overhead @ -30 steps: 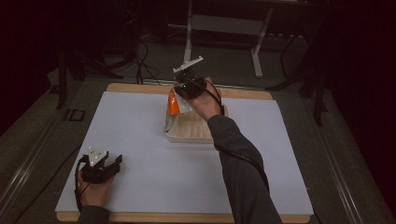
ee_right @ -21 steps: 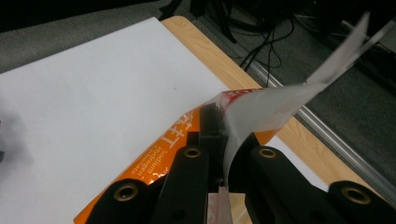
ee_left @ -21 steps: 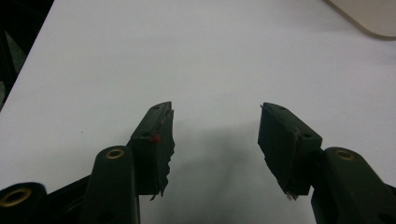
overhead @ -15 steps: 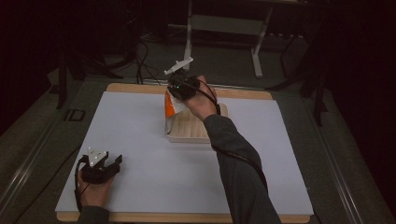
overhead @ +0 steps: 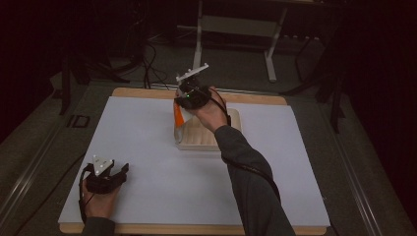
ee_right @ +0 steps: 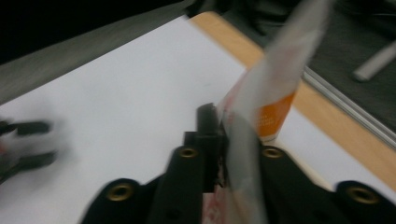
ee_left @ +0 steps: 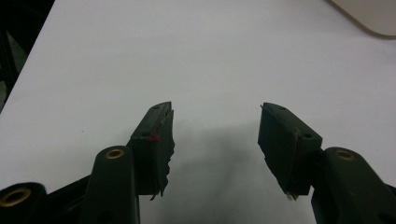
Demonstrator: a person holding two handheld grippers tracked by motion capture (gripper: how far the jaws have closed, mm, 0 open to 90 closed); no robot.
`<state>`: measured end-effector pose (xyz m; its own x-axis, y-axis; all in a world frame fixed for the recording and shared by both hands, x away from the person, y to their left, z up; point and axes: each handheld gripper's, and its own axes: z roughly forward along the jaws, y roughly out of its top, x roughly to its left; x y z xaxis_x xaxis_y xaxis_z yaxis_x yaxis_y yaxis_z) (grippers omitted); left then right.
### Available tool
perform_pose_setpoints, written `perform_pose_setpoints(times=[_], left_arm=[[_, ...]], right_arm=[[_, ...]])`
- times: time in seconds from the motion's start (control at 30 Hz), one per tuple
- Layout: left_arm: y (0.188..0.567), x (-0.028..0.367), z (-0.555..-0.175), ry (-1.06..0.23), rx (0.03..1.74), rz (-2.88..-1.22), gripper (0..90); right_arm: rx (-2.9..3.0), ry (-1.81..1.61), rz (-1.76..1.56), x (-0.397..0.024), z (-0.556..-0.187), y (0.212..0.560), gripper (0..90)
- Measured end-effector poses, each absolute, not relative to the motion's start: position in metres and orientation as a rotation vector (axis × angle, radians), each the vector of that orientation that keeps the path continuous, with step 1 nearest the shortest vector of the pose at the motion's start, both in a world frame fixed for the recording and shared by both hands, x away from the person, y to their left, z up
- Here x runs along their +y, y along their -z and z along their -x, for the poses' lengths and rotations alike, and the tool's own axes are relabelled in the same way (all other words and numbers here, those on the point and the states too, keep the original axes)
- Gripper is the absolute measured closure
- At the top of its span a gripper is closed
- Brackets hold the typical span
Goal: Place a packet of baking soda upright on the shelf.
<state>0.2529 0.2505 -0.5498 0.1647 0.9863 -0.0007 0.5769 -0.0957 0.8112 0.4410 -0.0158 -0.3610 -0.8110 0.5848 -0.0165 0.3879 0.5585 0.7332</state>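
Since the earlier frames: your right gripper (overhead: 183, 105) is drifting a little leftward over the wooden tray's far left corner, carrying the packet with it; its jaws have just been closing, with the packet between them. Your left gripper is keeping to its spot.

Right gripper: you are clamping a thin white-and-orange plastic packet (ee_right: 261, 93) between the black jaws. In the right gripper view the jaws are standing pressed together on the film, and the packet is rising up and away past the tips.

Packet location: in the high view the orange part of the packet (overhead: 178, 114) is hanging just beside the left edge of the wooden tray (overhead: 199, 137), near the far side of the white mat (overhead: 147, 147).

Left gripper: you are resting your left gripper (ee_left: 215, 135) low over the bare white mat with its jaws standing wide apart and nothing between them; in the high view your left gripper (overhead: 120, 171) is sitting at the near left corner, well apart from the tray.

Step in hand: by my reading, you are lifting the packet clear of the tray.

Doing it well: you are pinching slippery film, so keep the jaws firmly pressed, move slowly, and avoid dragging the packet against the tray's rim.
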Motion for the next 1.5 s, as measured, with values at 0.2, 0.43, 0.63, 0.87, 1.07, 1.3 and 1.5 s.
perform_pose_setpoints(times=[0.2, 0.43, 0.63, 0.87, 1.07, 1.3, 1.5], left_arm=[[0.55, 0.251, -0.253, -0.761, 1.49, -1.758, 45.0], [0.55, 0.25, -0.253, -0.766, 1.487, -1.76, 45.0], [0.55, 0.25, -0.253, -0.768, 1.489, -1.756, 45.0], [0.55, 0.25, -0.253, -0.768, 1.491, -1.754, 45.0], [0.55, 0.251, -0.253, -0.766, 1.494, -1.748, 44.8], [0.55, 0.25, -0.253, -0.766, 1.503, -1.753, 44.8], [0.55, 0.25, -0.253, -0.77, 1.502, -1.755, 44.8]], right_arm=[[2.486, -0.902, -0.787, -0.001, -0.439, 0.376, 81.2], [2.471, -0.912, -0.946, -0.016, -0.449, 0.378, 64.6], [2.506, -1.046, -1.002, -0.03, -0.447, 0.376, 56.0], [2.515, -1.203, -0.984, -0.039, -0.433, 0.367, 46.9], [2.497, -1.255, -0.952, -0.05, -0.418, 0.363, 42.9], [2.454, -1.334, -0.957, -0.07, -0.402, 0.361, 42.3], [2.417, -1.388, -0.97, -0.087, -0.389, 0.363, 42.2]])
